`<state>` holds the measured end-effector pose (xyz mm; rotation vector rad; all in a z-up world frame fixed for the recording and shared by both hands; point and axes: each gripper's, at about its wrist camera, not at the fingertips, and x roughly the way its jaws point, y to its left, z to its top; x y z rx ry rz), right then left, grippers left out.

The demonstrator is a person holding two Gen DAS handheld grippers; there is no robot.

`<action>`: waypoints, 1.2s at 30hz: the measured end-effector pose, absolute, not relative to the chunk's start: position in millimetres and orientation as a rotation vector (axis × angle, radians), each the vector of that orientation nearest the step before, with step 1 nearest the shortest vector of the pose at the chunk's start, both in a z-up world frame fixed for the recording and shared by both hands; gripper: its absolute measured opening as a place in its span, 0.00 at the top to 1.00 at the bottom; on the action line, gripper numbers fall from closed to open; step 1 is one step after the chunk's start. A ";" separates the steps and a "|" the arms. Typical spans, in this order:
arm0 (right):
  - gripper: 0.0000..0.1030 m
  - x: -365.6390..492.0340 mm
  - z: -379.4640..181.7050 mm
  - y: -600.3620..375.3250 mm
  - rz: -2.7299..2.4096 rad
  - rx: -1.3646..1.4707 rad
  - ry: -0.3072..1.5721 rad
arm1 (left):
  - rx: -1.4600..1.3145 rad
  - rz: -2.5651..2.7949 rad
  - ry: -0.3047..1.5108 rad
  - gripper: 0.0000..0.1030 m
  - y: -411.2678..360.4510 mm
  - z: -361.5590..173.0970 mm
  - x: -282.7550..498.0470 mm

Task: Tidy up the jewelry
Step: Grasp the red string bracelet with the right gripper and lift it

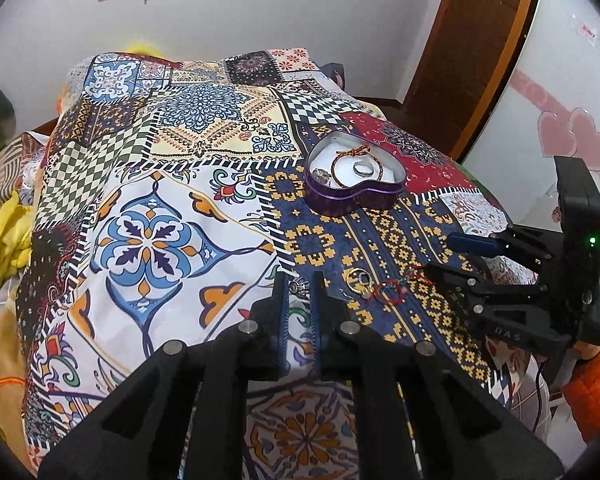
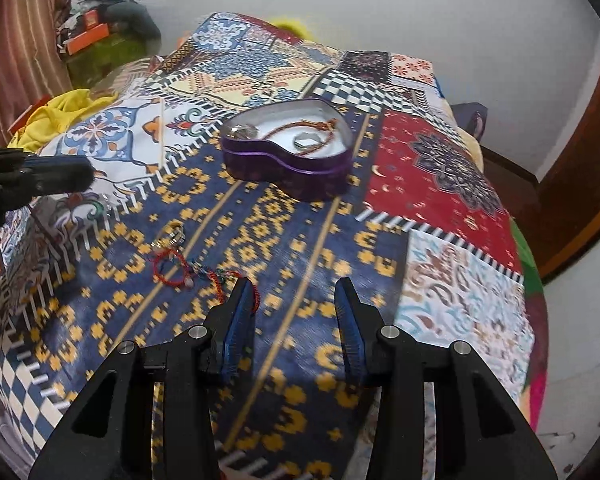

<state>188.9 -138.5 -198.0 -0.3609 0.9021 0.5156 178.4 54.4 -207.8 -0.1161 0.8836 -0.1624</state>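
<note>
On the bed, over a patchwork quilt of many patterns, sits a purple heart-shaped tin, open at the top and white inside. In the tin lie a silver ring, a brown cord bracelet and a small glittery piece at the left lobe that is too blurred to name.

Nearer to you, on the navy and yellow patch, loose jewelry is scattered: a gold ring, touching or just beside a red string bracelet, whose cord trails toward your right tool.

Your left tool has its fingers drawn close with a narrow gap, and a small sparkly piece shows between the tips; you cannot tell whether it is gripped. Your right tool is released, fingers spread wide over the quilt, its left finger just beside the red cord's end.
</note>
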 end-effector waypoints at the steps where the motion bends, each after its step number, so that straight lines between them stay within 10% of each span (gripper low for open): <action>1: 0.64 188.3 -197.3 -141.1 0.509 -0.361 0.904 | -0.117 -0.163 0.884 0.92 54.2 -207.4 176.7; 23: 0.64 192.1 -206.7 -111.4 0.695 -0.341 0.934 | -0.130 -0.171 0.900 0.92 52.8 -212.4 175.2; 27: 0.92 191.2 -206.5 -113.3 0.725 -0.323 0.961 | -0.134 -0.169 0.902 0.92 52.7 -213.7 174.2; 36: 0.94 189.9 -190.5 -123.1 0.670 -0.237 0.947 | -0.129 -0.172 0.872 0.92 48.1 -199.0 175.6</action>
